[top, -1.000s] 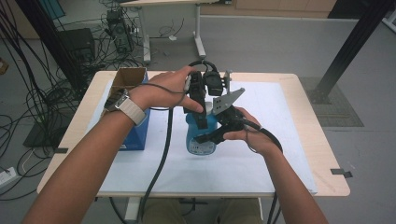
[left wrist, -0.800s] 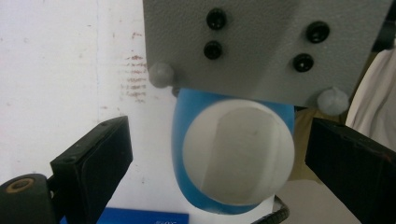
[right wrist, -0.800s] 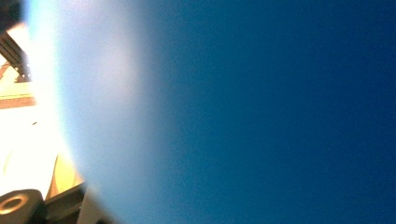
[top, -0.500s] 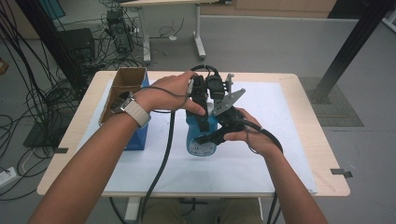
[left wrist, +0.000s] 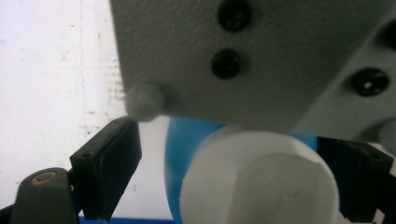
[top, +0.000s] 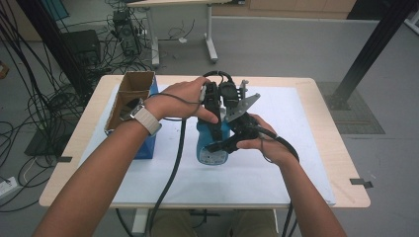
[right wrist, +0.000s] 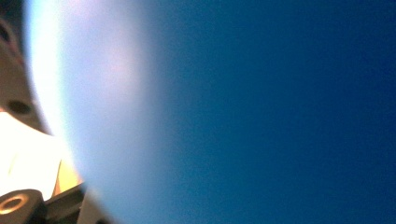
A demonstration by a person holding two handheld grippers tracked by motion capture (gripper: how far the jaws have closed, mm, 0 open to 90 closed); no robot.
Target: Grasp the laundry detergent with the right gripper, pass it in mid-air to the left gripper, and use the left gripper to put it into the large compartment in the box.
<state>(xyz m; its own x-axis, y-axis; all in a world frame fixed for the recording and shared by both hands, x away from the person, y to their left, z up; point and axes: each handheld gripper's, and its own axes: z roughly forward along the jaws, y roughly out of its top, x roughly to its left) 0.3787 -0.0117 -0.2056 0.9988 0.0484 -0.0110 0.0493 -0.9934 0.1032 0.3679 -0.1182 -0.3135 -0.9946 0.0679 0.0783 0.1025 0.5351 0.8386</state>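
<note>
My right tool [top: 225, 143] pinches the blue bottle [top: 210, 148]; my left tool [top: 213, 106], closing, straddles its white cap [left wrist: 259, 182].

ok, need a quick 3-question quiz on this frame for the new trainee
1. What sits between the left gripper's fingers? A) the white cap B) a spoon C) nothing
2. True or false: the right gripper is open and clear of the blue bottle.
3. In the high view, what stands on the table left of the bottle?

Key
1. A. The fingers have just been closing around the cap, and the one at the left of the left gripper view is apart from it.
2. False. It is shut on the bottle's body.
3. An open box, cardboard inside and blue outside.
</note>
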